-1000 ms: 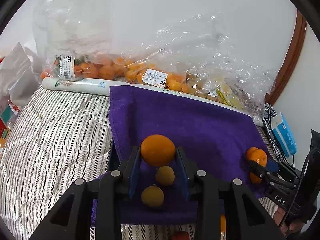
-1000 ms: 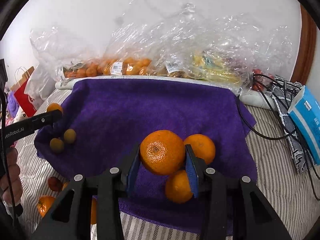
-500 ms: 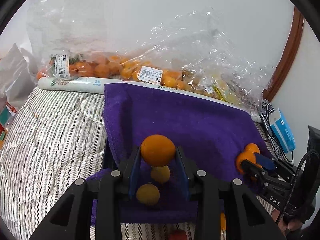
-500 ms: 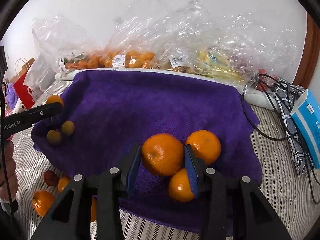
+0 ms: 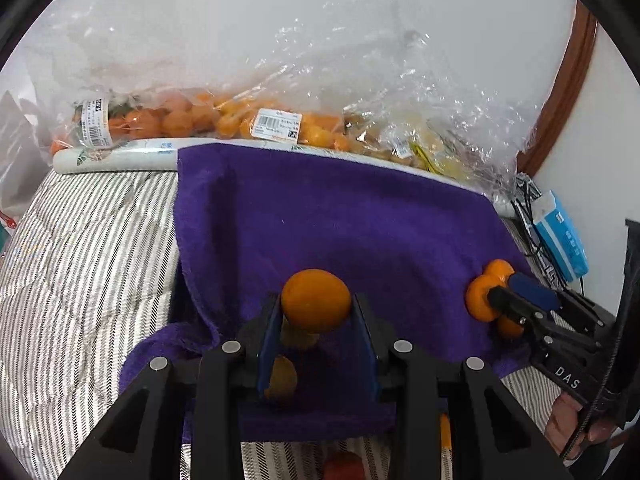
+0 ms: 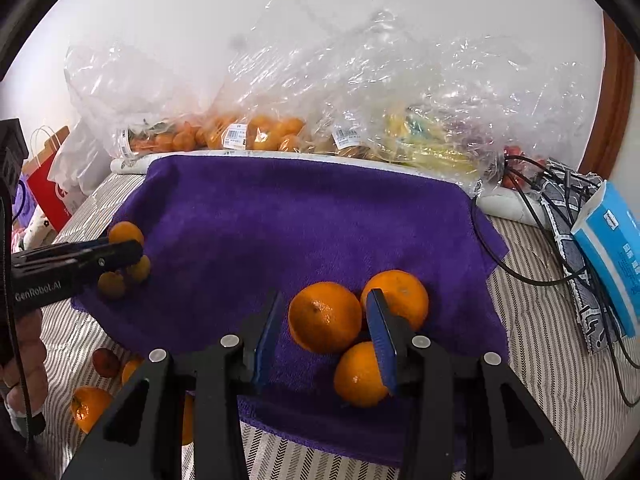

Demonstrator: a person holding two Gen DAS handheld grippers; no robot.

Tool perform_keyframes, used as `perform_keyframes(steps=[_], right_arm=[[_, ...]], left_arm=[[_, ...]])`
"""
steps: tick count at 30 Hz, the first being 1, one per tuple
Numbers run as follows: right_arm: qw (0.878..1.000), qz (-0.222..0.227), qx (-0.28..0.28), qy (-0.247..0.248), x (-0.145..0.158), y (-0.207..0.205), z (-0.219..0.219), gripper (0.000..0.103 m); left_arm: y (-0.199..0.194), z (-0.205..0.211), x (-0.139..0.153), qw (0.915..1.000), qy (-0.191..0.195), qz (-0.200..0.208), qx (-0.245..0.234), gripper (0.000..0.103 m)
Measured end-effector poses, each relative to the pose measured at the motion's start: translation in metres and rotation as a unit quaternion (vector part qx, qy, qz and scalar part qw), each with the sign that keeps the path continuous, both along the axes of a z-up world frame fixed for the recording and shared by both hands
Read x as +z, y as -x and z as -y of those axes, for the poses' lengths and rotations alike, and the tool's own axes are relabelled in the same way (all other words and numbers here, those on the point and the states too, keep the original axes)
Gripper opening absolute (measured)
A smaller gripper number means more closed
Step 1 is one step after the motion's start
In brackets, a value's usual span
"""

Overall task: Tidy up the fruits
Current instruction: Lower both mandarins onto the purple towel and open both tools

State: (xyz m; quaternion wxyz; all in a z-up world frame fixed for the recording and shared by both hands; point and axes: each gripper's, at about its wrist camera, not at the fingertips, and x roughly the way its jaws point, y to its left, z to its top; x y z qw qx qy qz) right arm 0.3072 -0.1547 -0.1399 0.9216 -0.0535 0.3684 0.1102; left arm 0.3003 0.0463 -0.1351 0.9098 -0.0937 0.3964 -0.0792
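Left wrist view: left claw (image 5: 316, 312) grips a small orange (image 5: 316, 300) above the purple towel's (image 5: 340, 220) near left corner. Right claw (image 6: 326, 320), parted, straddles a released orange (image 6: 325, 317). Lower gently beside matching fruit.

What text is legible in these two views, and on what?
"GenRobot.AI": side of the left gripper, right wrist view.
"DAS": body of the right gripper, left wrist view; more letters may be cut off.
Barcode labels on the clear fruit bags: print too small to read.
Blue tissue pack: white characters, too blurred to read.
White roll behind the purple towel: green print, unreadable.
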Motion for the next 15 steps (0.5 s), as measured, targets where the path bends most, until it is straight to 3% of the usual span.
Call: perform_keyframes(steps=[8, 15], right_arm=[[1.000, 0.010, -0.003, 0.003, 0.001, 0.003, -0.001, 0.043], [1.000, 0.025, -0.006, 0.008, 0.004, 0.008, -0.002, 0.043]], left_arm=[[0.000, 0.001, 0.001, 1.0000, -0.001, -0.002, -0.006, 0.033], [0.007, 0.003, 0.012, 0.9998, 0.003, 0.015, -0.010, 0.046]])
